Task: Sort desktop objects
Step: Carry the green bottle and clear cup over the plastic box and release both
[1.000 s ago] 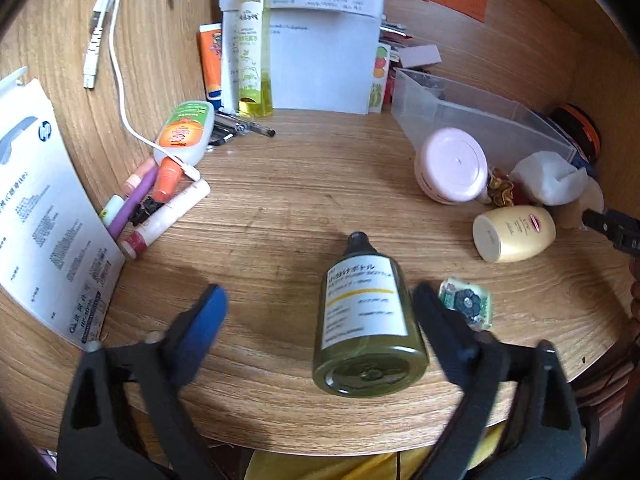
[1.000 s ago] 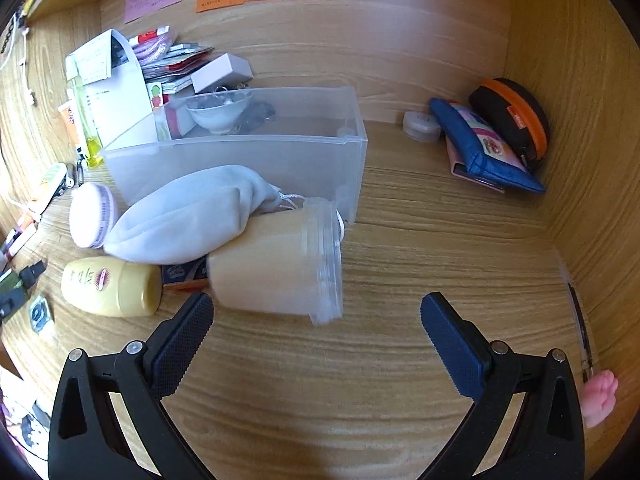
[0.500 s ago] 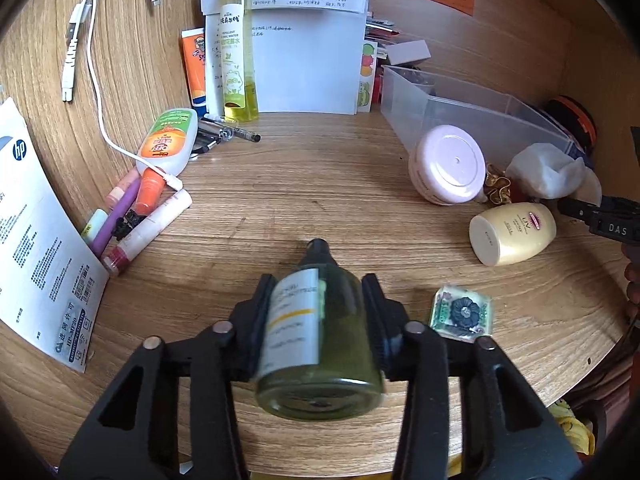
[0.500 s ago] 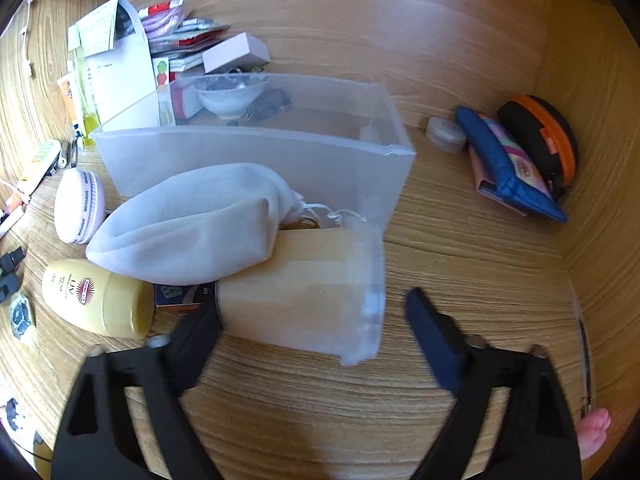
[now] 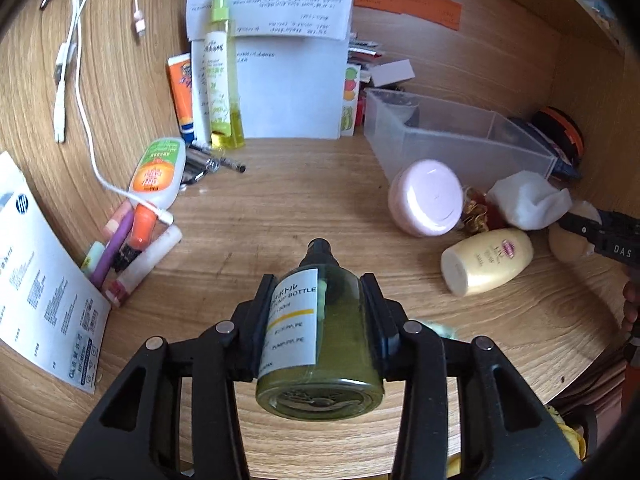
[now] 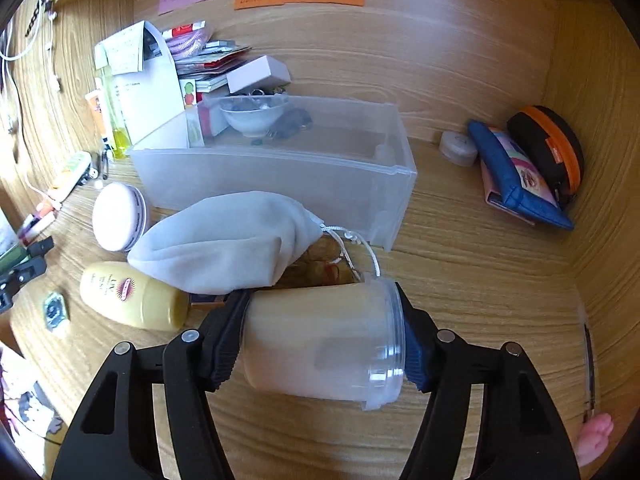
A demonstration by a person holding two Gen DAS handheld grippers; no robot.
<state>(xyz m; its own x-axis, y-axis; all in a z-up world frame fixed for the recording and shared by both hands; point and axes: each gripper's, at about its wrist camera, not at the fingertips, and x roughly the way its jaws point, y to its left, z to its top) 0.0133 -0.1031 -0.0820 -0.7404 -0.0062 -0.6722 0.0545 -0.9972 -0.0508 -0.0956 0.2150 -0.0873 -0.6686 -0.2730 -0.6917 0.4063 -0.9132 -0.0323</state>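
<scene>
- Wooden desk (image 5: 304,200) with walls on its sides and back, so loose things lie pushed toward the edges; coloured notes stuck on the back wall carry writing too small to read.
- Clear plastic bin (image 6: 280,176) stands open-topped at the back, probably the place where sorted items go.
- Right gripper (image 6: 324,344) is clamped end to end on a lying cup (image 6: 320,348) of beige stuff, its clear lid against the right jaw; a white pouch (image 6: 224,244) rests just behind it.
- Left gripper (image 5: 318,316) is closed across a green bottle (image 5: 320,332), base toward the camera, label reading "PUMP BOTTLE".
- Yellow lotion bottle (image 5: 488,260) lies on its side; its logo is unreadable.
- White sheet (image 5: 36,280) at the left shows an "hp" logo.
</scene>
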